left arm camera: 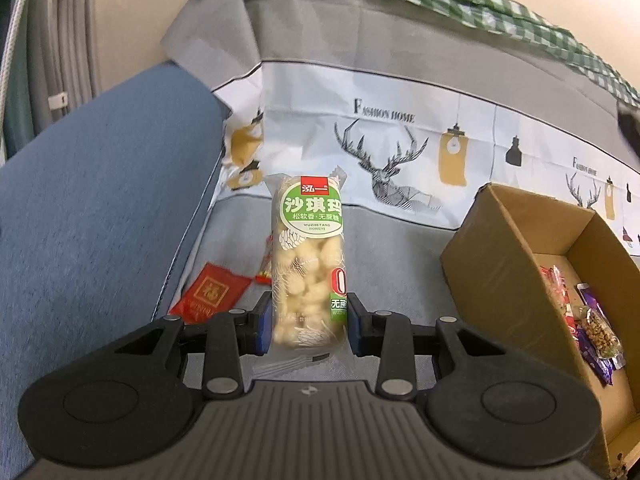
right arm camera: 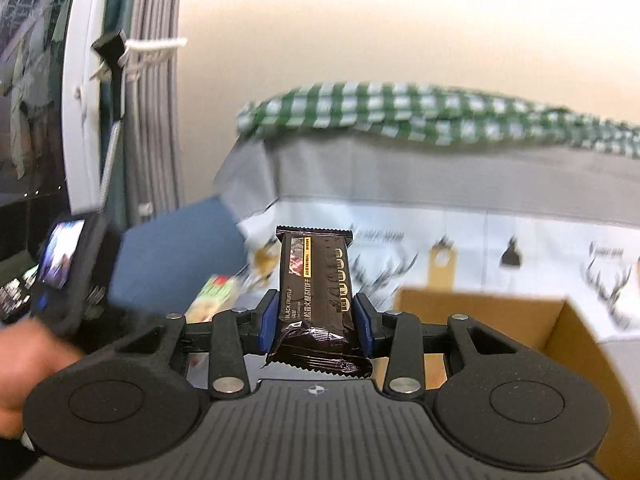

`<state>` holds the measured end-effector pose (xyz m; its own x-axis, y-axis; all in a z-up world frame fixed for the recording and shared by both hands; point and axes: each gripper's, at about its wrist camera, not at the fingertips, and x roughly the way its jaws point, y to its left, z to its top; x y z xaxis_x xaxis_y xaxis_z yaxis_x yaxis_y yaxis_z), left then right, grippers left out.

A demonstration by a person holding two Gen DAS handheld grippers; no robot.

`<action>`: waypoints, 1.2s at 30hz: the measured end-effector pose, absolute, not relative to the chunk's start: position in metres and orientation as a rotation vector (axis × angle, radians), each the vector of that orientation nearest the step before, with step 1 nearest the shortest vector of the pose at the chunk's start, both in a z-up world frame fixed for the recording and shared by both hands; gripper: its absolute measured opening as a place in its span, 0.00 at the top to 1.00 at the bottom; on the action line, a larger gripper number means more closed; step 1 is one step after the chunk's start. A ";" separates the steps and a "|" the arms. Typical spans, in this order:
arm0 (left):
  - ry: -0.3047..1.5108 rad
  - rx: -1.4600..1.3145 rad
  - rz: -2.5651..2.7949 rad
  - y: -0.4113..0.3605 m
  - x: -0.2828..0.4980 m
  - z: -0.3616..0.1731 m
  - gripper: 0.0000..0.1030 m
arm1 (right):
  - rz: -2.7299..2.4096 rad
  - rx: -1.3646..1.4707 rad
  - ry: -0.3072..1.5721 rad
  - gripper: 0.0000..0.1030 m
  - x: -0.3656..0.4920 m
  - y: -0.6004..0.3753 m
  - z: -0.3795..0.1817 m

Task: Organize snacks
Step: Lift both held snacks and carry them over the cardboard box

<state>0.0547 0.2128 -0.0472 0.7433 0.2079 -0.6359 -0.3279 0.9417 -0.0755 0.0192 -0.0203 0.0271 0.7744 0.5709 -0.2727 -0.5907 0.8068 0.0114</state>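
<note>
A clear packet of pale puffed snack with a green label (left arm camera: 307, 264) stands upright between the blue pads of my left gripper (left arm camera: 309, 322), which is shut on its lower half. In the right wrist view a dark brown snack bar wrapper (right arm camera: 318, 300) stands upright in my right gripper (right arm camera: 316, 326), shut on its lower part. The open cardboard box (left arm camera: 492, 276) sits to the right of the left gripper, with several wrapped snacks (left arm camera: 588, 320) inside. The same box (right arm camera: 480, 308) lies below and right of the right gripper.
A red packet (left arm camera: 210, 294) and a small red-and-yellow wrapper (left arm camera: 264, 268) lie on the grey sofa seat. A blue cushion (left arm camera: 100, 200) rises at left. The deer-print cover (left arm camera: 380, 152) hangs behind. The other gripper's camera unit (right arm camera: 68, 268) and a hand (right arm camera: 24, 368) show blurred at left.
</note>
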 end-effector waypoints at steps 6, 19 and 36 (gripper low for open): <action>0.622 -0.145 0.265 0.189 0.061 -0.041 0.61 | 0.523 -0.016 0.232 0.60 0.057 -0.073 0.031; 0.439 -0.100 0.102 0.113 0.085 -0.026 0.61 | 0.436 -0.009 0.301 0.60 0.083 -0.111 0.005; 0.353 -0.071 -0.141 0.027 0.100 -0.027 0.61 | 0.307 -0.009 0.341 0.60 0.094 -0.156 -0.009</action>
<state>0.0996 0.0269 -0.0268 0.9286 -0.1497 -0.3396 0.1248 0.9877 -0.0942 0.0938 -0.1561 -0.0093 0.8965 0.2948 -0.3308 -0.2977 0.9537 0.0432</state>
